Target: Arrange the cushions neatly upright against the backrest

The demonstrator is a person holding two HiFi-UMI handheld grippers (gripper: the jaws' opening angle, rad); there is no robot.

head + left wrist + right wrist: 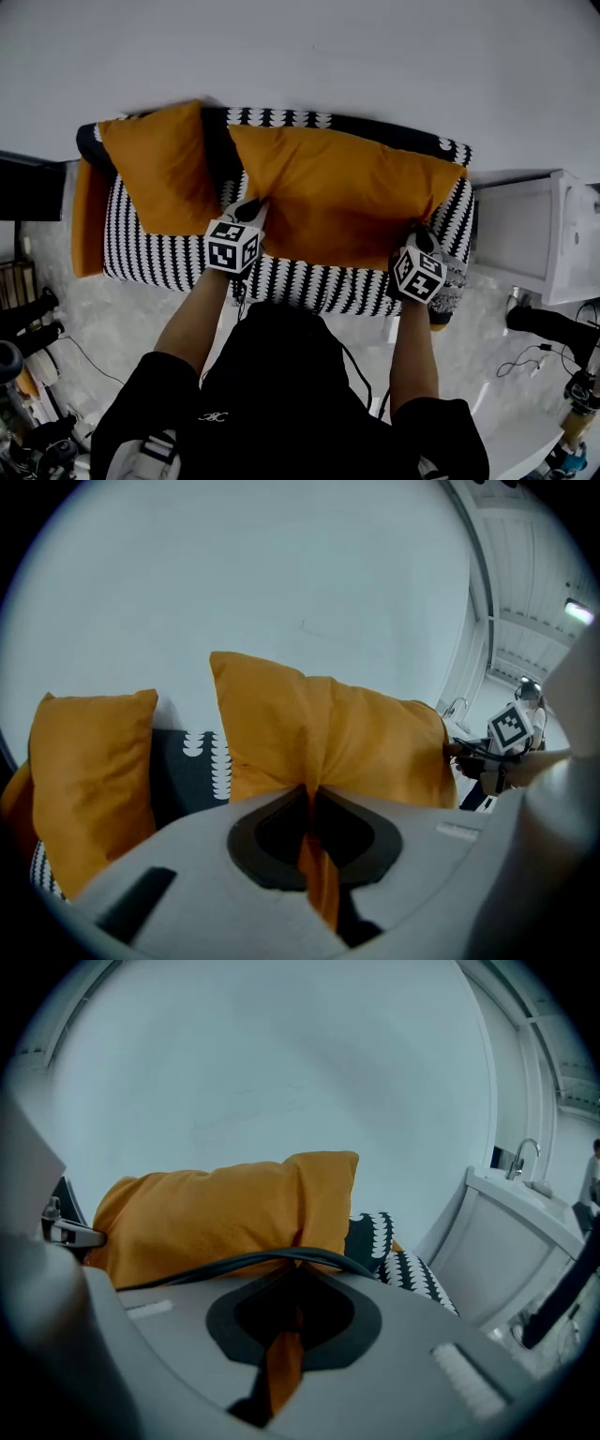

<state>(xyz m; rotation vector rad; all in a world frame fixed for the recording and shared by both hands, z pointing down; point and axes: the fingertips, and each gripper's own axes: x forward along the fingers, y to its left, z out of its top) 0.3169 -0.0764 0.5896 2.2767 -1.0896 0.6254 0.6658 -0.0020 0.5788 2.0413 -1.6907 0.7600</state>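
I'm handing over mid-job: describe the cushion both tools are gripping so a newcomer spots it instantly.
Find the black-and-white patterned fabric sofa against the pale wall. Across its middle and right side sits the wide orange fabric cushion, lying lengthways. Unlike the narrower orange cushion to its left, it is pinched at both near corners by the left tool and right tool.

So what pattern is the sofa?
The sofa is black with white scallop rows; clearest in head view.

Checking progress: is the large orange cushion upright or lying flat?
Upright: the large cushion rises before the backrest, left gripper and right gripper shut on its lower edge.
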